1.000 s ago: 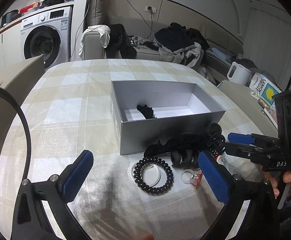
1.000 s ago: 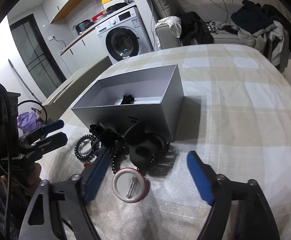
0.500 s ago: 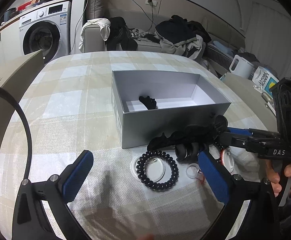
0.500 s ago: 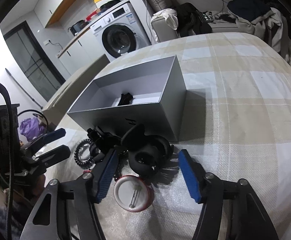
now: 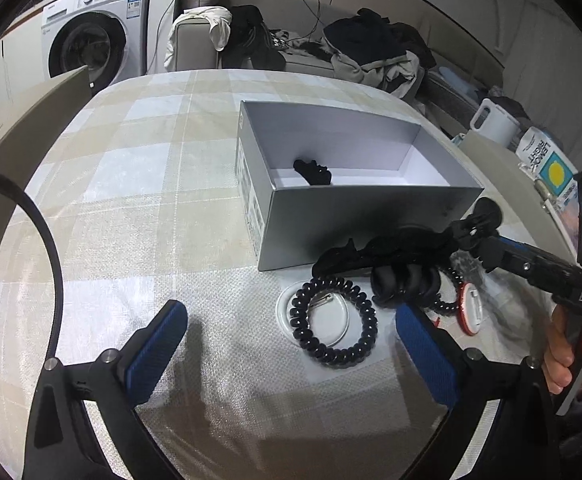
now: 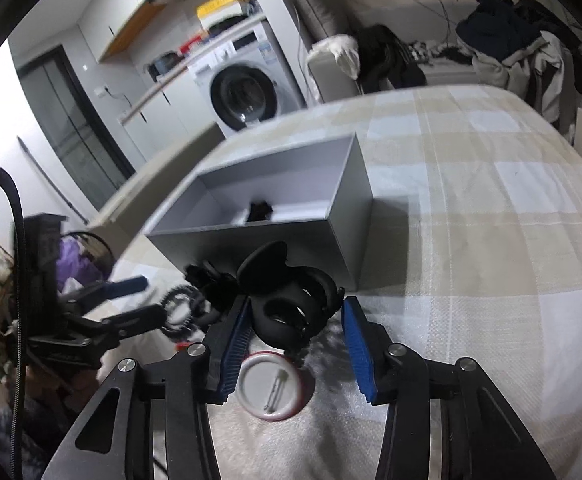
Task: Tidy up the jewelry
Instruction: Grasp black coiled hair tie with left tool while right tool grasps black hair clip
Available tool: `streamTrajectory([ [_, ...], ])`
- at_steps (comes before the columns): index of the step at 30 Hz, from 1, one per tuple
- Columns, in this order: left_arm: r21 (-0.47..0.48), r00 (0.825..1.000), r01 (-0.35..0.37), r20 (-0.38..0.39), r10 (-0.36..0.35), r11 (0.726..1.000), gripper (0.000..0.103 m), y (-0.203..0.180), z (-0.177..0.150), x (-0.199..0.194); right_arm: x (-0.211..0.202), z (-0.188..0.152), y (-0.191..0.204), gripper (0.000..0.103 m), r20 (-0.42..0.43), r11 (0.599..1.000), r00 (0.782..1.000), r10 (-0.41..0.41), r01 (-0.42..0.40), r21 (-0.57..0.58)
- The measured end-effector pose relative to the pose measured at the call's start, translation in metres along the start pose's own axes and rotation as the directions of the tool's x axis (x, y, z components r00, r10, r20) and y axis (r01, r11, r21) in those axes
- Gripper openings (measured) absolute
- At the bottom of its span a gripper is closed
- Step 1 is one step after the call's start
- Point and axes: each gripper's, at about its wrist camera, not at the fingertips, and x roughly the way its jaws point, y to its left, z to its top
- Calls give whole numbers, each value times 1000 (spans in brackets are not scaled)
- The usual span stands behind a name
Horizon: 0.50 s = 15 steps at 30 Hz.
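Observation:
An open grey box [image 5: 355, 216] stands on the checked tablecloth with one black hair piece [image 5: 313, 172] inside. In front of it lie a black spiral hair tie [image 5: 333, 322] on a clear round badge, a black claw clip [image 5: 405, 280] and a red-rimmed badge [image 5: 471, 308]. My left gripper [image 5: 291, 340] hangs open and wide just short of the spiral tie. In the right wrist view my right gripper [image 6: 297, 332] is closing around the claw clip [image 6: 291, 304], which sits between the blue pads [image 6: 235, 344]. The red-rimmed badge [image 6: 269, 386] lies below the clip.
A washing machine [image 5: 91, 40] and a sofa piled with clothes [image 5: 371, 44] stand behind the table. A white kettle [image 5: 495, 120] and a carton [image 5: 547, 160] sit off the table's right edge. A beige chair back [image 5: 23, 120] rises at the left.
The right gripper's jaws have narrowed from wide apart to close on either side of the claw clip. The left gripper stays open and has tilted down slightly.

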Motion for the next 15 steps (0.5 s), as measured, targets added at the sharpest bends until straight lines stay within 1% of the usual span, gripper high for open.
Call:
streamTrajectory([
  [3, 7, 1000, 10, -2, -10, 1000, 95, -1, -1, -1, -6, 1, -3, 45, 26, 1000, 1000, 10, -10, 9],
  [4, 18, 1000, 15, -3, -15, 1000, 88, -3, -1, -1, -7, 1, -3, 45, 30, 1000, 999, 14, -15, 9],
  [5, 29, 1000, 18, -3, -18, 999, 76, -4, -1, -1, -7, 1, -3, 45, 33, 1000, 999, 17, -17, 9],
  [6, 37, 1000, 18, -8, -17, 999, 70, -5, -1, 0, -7, 1, -2, 45, 35, 1000, 999, 19, -19, 9],
  [8, 53, 1000, 10, -13, -10, 999, 48, -8, -1, 1, -6, 2, -1, 45, 32, 1000, 999, 22, -23, 7],
  [9, 58, 1000, 10, -15, -9, 998, 43, -8, -1, 2, -7, 1, 1, 45, 31, 1000, 999, 25, -25, 4],
  [10, 59, 1000, 11, -17, -10, 998, 35, -7, 0, 3, -7, 1, 1, 45, 30, 1000, 999, 27, -27, 0],
  [11, 59, 1000, 11, -19, -10, 998, 29, -7, 0, 4, -7, 2, 2, 45, 32, 1000, 999, 27, -27, -4],
  [13, 61, 1000, 6, -23, -5, 998, 23, -6, 0, 5, -8, 2, 3, 45, 32, 1000, 999, 30, -30, -7],
  [14, 62, 1000, 4, -26, -2, 998, 21, -6, 0, 5, -8, 2, 4, 45, 34, 999, 999, 31, -31, -7],
  [15, 60, 1000, -1, -26, 3, 998, 21, -5, 0, 6, -8, 2, 4, 45, 36, 999, 999, 33, -33, -7],
])
